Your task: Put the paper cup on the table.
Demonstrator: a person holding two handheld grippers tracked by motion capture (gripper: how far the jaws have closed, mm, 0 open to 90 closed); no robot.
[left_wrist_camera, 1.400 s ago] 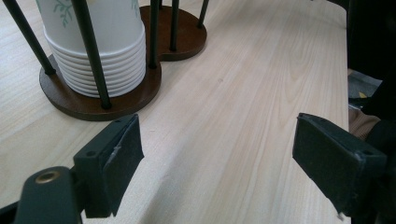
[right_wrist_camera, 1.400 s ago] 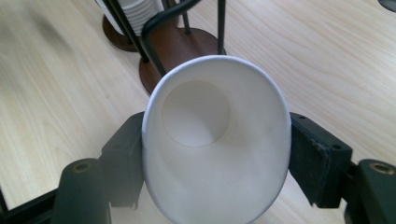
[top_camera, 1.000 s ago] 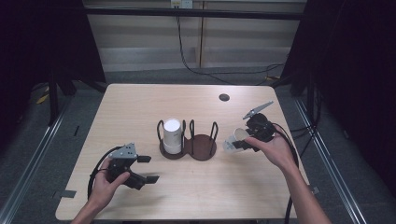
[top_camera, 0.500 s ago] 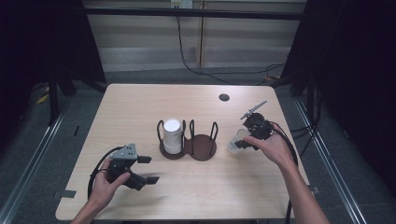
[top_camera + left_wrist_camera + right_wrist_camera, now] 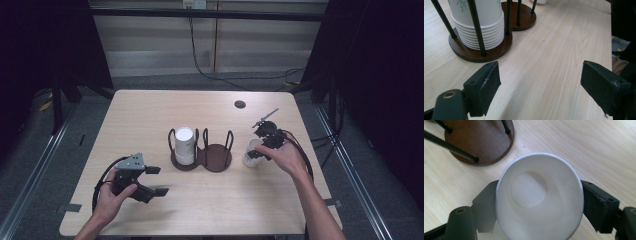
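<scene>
Right gripper (image 5: 256, 150): fingers (image 5: 599, 205) clamp white paper cup (image 5: 539, 197), mouth facing camera, just right of holder's (image 5: 202, 159) empty ring. Left gripper (image 5: 152, 181) fingers wide apart, holding nothing, low over desk (image 5: 150, 115).

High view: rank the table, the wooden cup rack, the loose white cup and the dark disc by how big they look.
1. table
2. cup rack
3. loose white cup, partly hidden by the right gripper
4. dark disc, which lies farther from the camera
</scene>
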